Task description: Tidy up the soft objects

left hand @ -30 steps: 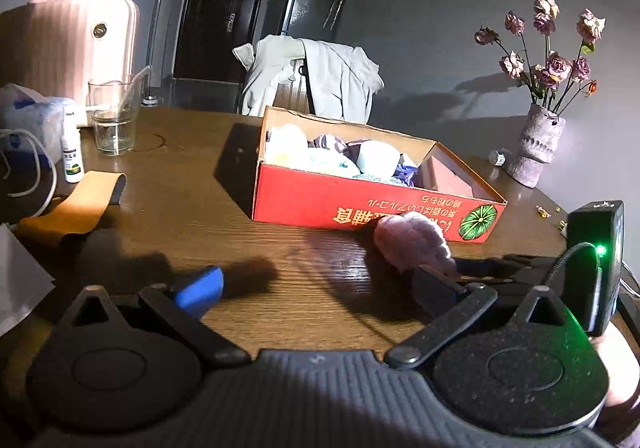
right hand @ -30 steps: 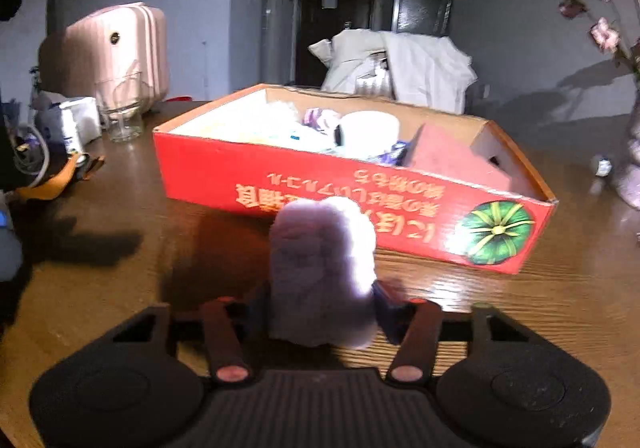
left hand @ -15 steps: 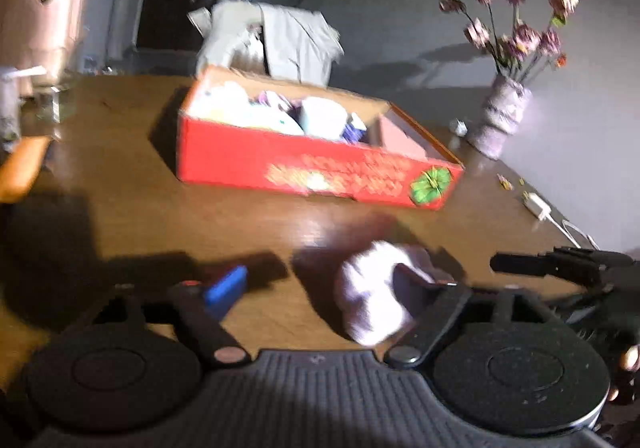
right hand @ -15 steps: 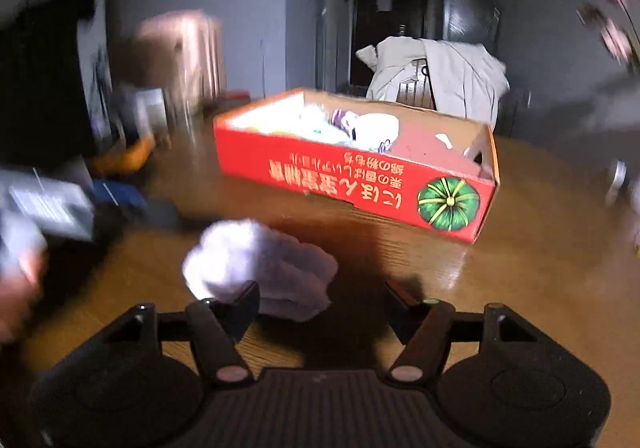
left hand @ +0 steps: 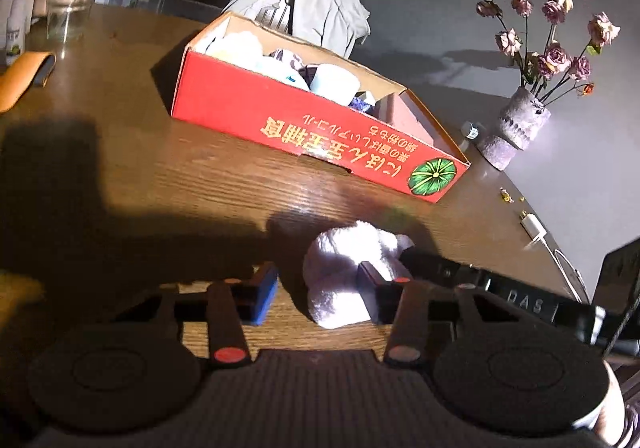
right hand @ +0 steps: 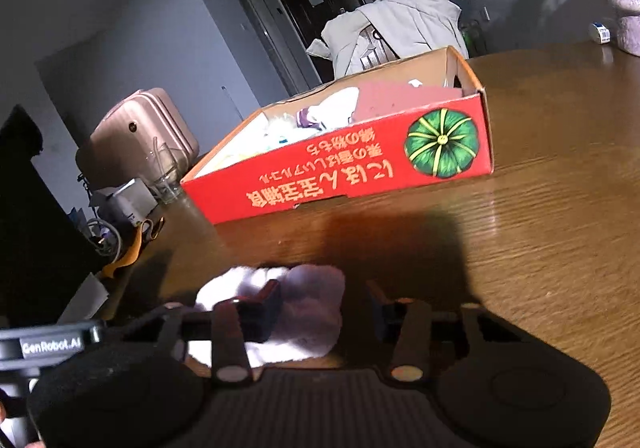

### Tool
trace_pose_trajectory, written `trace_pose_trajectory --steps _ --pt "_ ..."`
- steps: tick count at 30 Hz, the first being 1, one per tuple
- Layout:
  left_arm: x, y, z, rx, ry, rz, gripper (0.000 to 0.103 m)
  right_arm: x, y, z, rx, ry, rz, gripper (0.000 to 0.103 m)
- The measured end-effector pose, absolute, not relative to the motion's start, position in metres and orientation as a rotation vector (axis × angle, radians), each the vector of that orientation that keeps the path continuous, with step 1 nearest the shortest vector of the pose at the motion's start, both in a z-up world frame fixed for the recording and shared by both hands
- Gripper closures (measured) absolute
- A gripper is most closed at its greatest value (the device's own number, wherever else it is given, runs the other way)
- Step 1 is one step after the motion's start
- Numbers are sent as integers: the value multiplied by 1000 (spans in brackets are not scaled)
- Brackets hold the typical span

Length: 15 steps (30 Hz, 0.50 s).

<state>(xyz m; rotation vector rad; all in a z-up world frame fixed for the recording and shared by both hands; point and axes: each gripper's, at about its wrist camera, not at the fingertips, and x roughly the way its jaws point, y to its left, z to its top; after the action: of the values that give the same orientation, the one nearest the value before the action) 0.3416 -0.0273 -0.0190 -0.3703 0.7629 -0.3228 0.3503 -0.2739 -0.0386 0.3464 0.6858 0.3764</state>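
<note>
Fluffy sock bundle (left hand: 344,284) lying near desk's (left hand: 160,183) front edge: light, squashy, deforming easily. Left gripper (left hand: 316,288) fingers closing around it, not yet pinching; right gripper (right hand: 324,308) fingers closing too. Mid-bundle pinching looks safest.

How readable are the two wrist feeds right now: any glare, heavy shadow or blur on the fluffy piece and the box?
Left wrist: the fluffy piece is blown out white by hard light, with deep shadow across the table on the left; the red box is sharp. Right wrist: dimmer, the piece slightly soft, a broad shadow before the box; fisheye bends both views.
</note>
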Motion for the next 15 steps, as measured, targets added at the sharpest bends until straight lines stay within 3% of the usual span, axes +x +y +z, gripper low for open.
trace_pose_trajectory --steps 8,15 --pt "330 -37 -22 -352 757 -374 87 315 -268 -37 338 657 331 88" --pt "306 -45 -11 -302 734 -412 90 288 -276 -32 369 631 325 89"
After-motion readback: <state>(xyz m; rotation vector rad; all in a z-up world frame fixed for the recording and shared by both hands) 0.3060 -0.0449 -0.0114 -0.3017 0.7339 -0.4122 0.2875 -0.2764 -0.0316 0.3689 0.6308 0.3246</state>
